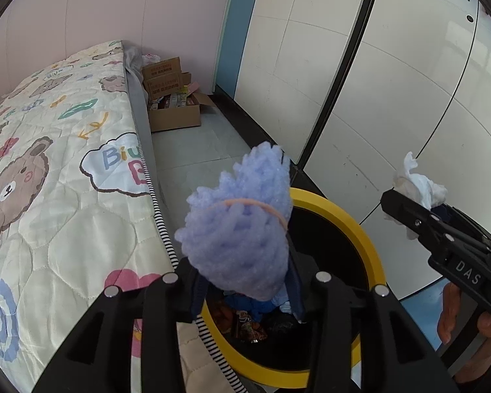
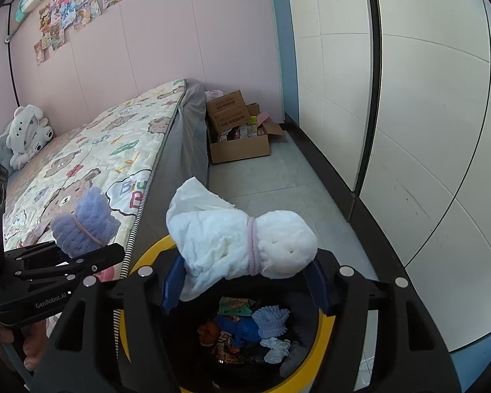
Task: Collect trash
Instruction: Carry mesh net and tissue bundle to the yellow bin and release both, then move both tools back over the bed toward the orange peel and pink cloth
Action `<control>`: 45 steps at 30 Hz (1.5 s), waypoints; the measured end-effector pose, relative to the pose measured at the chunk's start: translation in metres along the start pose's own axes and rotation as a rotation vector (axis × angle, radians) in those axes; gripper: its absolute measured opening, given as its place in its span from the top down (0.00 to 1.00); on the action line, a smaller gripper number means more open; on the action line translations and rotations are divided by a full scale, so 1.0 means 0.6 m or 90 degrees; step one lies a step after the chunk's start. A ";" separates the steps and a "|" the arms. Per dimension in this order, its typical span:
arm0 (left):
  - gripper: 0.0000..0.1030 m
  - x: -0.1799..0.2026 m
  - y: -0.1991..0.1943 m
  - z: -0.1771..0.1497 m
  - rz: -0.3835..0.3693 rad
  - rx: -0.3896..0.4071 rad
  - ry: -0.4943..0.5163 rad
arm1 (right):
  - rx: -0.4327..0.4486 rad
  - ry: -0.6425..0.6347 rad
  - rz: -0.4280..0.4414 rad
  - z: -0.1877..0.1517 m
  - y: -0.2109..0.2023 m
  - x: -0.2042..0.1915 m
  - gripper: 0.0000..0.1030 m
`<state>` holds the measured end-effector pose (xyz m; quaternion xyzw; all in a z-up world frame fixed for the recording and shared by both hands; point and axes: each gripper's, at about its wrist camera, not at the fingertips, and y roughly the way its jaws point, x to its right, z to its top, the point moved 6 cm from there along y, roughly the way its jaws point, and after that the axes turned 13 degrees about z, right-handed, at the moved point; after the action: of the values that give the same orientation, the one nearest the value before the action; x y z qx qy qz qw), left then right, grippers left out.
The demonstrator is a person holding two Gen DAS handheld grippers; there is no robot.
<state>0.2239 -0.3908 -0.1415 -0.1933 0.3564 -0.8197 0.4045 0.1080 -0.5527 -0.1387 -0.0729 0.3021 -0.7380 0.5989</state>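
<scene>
Both grippers hang over the yellow-rimmed bin (image 2: 325, 324) beside the bed (image 1: 65, 163). The left gripper (image 1: 245, 278) has a purple foam wad (image 1: 242, 229), banded with elastic, between jaws about half spread, and the right gripper (image 2: 245, 281) has a white tissue bundle (image 2: 242, 242) between blue pads (image 2: 172, 281) set rather wider; whether the pads still press on either piece I cannot tell, since each bundle covers its contact points. The gripper bodies cut off the bin's near rim, and inside it only a dim jumble of wrappers (image 2: 232, 306) and scraps shows.
</scene>
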 end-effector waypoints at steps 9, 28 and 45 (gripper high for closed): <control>0.35 -0.018 -0.008 0.001 0.001 -0.005 -0.026 | 0.014 0.030 -0.003 0.000 -0.008 0.012 0.23; 0.10 -0.165 -0.076 0.004 0.104 0.068 -0.076 | 0.042 0.010 0.056 0.017 -0.043 -0.066 0.11; 0.10 -0.458 -0.104 -0.073 0.260 0.038 -0.192 | -0.019 -0.067 0.188 0.052 0.069 -0.301 0.11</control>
<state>0.3291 -0.1258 -0.1327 -0.2257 0.2995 -0.6929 0.6159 0.2063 -0.4003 -0.0898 -0.0755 0.2887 -0.6325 0.7147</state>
